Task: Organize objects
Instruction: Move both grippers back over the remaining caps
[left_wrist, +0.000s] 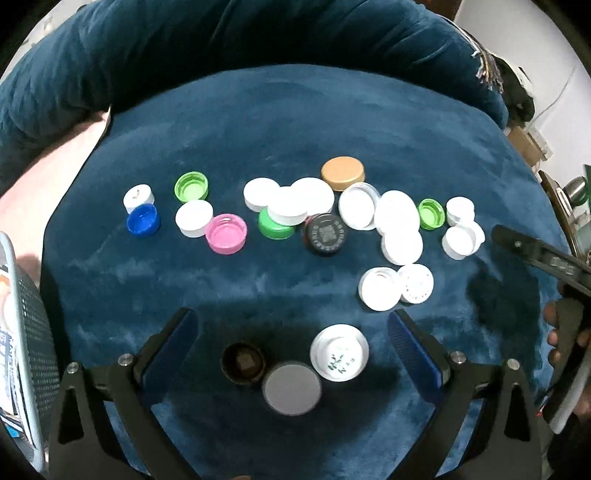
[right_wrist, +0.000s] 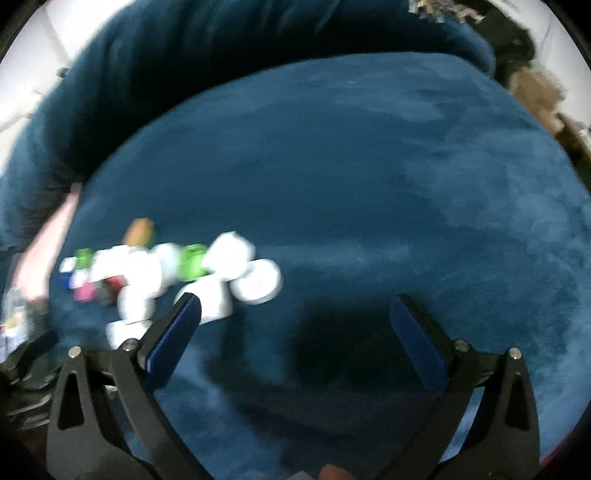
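Bottle caps (left_wrist: 325, 232) lie scattered across the blue cushion, mostly white; a few green, pink, blue, tan, black.

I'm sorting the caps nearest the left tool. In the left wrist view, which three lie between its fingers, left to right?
Dark brown cap → grey cap → white cap with green print, all on the blue cushion.
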